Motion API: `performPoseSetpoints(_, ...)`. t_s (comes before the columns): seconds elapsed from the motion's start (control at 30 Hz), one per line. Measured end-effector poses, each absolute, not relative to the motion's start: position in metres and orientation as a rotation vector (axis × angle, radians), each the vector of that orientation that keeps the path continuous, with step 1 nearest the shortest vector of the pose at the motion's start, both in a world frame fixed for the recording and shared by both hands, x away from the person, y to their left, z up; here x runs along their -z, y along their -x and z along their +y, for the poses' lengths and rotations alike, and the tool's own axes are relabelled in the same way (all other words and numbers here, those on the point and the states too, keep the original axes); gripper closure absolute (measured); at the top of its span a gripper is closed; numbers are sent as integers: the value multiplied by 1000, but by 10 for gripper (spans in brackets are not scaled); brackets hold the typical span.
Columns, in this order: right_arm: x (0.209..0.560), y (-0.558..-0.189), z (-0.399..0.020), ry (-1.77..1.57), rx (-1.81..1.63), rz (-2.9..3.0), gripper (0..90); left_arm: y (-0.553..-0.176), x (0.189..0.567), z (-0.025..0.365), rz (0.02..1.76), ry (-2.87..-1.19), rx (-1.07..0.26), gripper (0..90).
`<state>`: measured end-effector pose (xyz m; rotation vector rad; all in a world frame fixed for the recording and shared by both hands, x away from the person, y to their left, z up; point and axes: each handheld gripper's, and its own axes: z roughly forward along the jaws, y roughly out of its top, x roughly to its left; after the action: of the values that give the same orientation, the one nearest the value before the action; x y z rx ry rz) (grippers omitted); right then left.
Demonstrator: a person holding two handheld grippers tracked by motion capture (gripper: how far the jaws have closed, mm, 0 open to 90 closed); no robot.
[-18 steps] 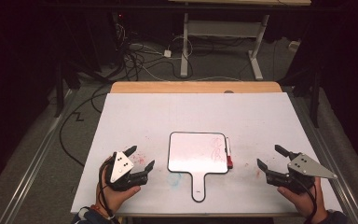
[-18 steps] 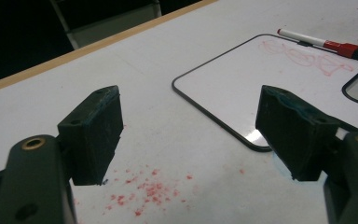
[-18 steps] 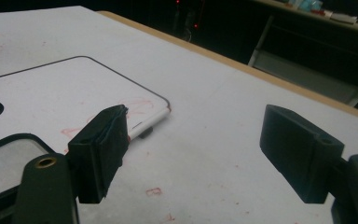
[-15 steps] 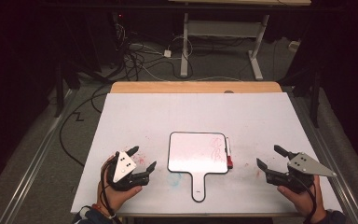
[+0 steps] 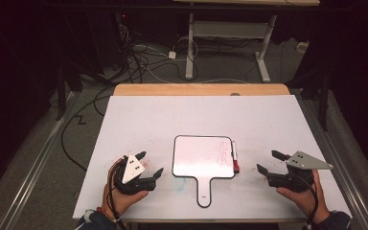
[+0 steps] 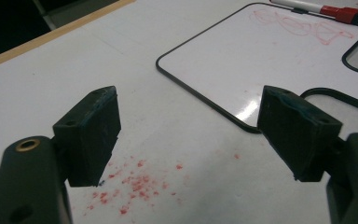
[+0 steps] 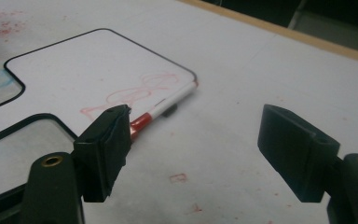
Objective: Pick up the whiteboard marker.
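Grippers rested at either side of a small handled whiteboard [image 5: 203, 157] that lay flat on the white table cover [image 5: 172, 115], and everything below is placed relative to that board. To the board's left, the left gripper [image 5: 149, 164] sat low over the cover in a person's hand, its jaws spread wide with nothing between them, aimed toward the board's left edge. In the left gripper view, specks of red [image 6: 130, 184] dotted the cover just in front of its jaws.

The board itself lay with its handle pointing toward the person and red scribbles [image 5: 222, 152] near its right edge. A marker [image 5: 235, 157] with a red cap lay just beside that right edge, apparently touching it. Its long axis ran parallel to the edge, cap end toward the person.

To the board's right, the right gripper [image 5: 267, 161] was held above the cover, jaws likewise spread and empty, pointing toward the marker. Only bare cover lay between them. The right gripper stood plainly nearer the marker, since the whole board lay between the marker and the left gripper. A reach from the right would probably meet the marker side-on, across its length.
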<state>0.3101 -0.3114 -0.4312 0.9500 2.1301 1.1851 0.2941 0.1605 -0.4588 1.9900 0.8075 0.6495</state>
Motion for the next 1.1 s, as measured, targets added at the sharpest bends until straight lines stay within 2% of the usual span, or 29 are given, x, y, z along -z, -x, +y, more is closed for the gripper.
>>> performPoseSetpoints(0.2, 430, -320, -299, -971, -1191, 2221, 312, -292, 459, 161, 787, -2004, -676, 199)
performPoseSetpoints(0.47, 428, -354, -280, -1137, -1179, 2386, 415, -289, 461, 156, 784, -2048, -682, 202)
performPoseSetpoints(0.77, 447, -417, -258, -1407, -1098, 2468, 506, -291, 464, 154, 788, -2074, -677, 202)
performPoseSetpoints(0.87, 452, -424, -255, -1431, -1087, 2491, 512, -292, 465, 153, 791, -2087, -672, 202)
performPoseSetpoints(0.9, 457, -429, -251, -1436, -1062, 2516, 565, -292, 465, 153, 793, -2090, -667, 203)
performPoseSetpoints(0.97, 460, -430, -248, -1441, -1050, 2522, 577, -292, 466, 153, 789, -2095, -659, 203)
performPoseSetpoints(1.0, 460, -433, -246, -1424, -1047, 2521, 642, -292, 466, 153, 790, -2098, -659, 203)
performPoseSetpoints(1.03, 460, -433, -246, -1424, -1047, 2521, 642, -292, 466, 152, 790, -2100, -657, 203)
performPoseSetpoints(1.1, 462, -435, -244, -1413, -1052, 2513, 721, -292, 466, 152, 786, -2101, -652, 203)
